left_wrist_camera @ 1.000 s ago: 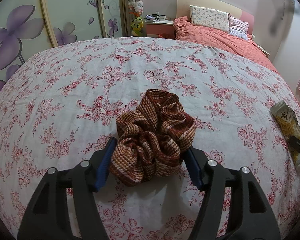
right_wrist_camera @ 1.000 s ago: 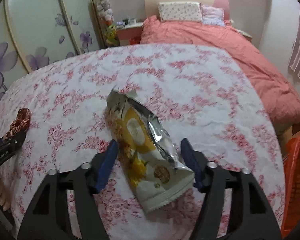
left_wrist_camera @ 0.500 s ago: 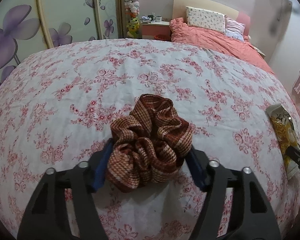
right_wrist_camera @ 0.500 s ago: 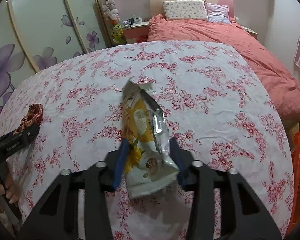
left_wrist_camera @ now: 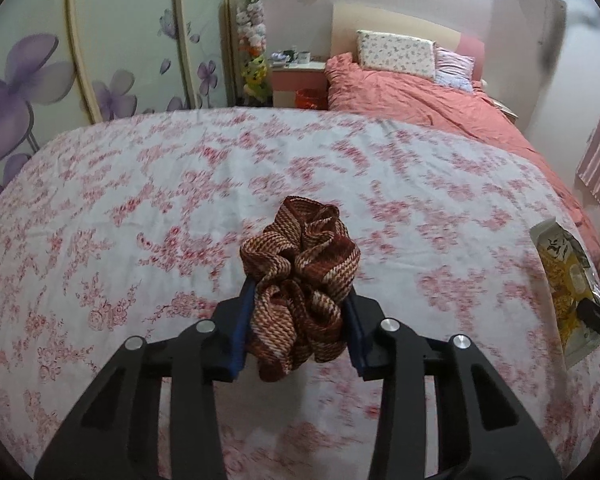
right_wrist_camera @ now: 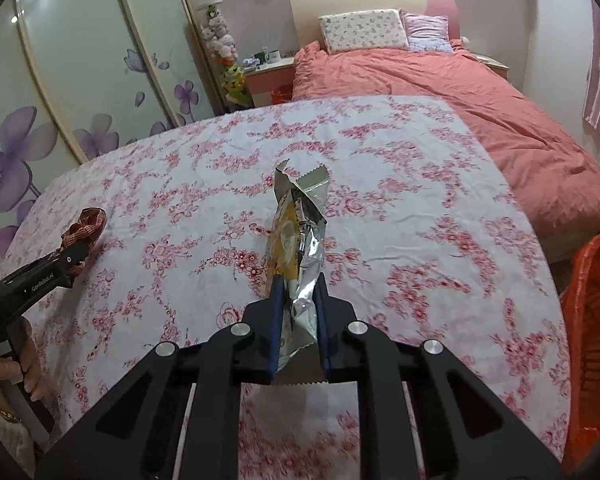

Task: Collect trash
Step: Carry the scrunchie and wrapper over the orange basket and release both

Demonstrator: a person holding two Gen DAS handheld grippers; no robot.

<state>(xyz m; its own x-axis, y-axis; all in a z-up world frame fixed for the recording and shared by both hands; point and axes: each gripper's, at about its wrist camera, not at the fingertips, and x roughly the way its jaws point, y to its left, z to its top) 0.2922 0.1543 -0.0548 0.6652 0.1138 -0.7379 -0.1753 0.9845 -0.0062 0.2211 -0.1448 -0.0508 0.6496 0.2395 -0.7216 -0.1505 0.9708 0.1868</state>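
My left gripper (left_wrist_camera: 298, 300) is shut on a brown and cream woven scrunchie (left_wrist_camera: 300, 264) and holds it above the floral tablecloth (left_wrist_camera: 140, 208). My right gripper (right_wrist_camera: 298, 284) is shut on a yellow and silver snack bag (right_wrist_camera: 298, 236), lifted upright off the cloth. The snack bag also shows at the right edge of the left wrist view (left_wrist_camera: 564, 280). The left gripper with the scrunchie (right_wrist_camera: 82, 228) shows at the left of the right wrist view.
An orange mesh basket (right_wrist_camera: 592, 320) stands beside the table at the right. A bed with a salmon cover (right_wrist_camera: 460, 100) lies beyond the table. A wardrobe with purple flowers (left_wrist_camera: 40, 80) is at the left, and a nightstand (left_wrist_camera: 298, 80) behind.
Both grippers closed on their items and lifted them off the cloth. The snack bag went from lying flat to upright; the scrunchie is squeezed narrower.
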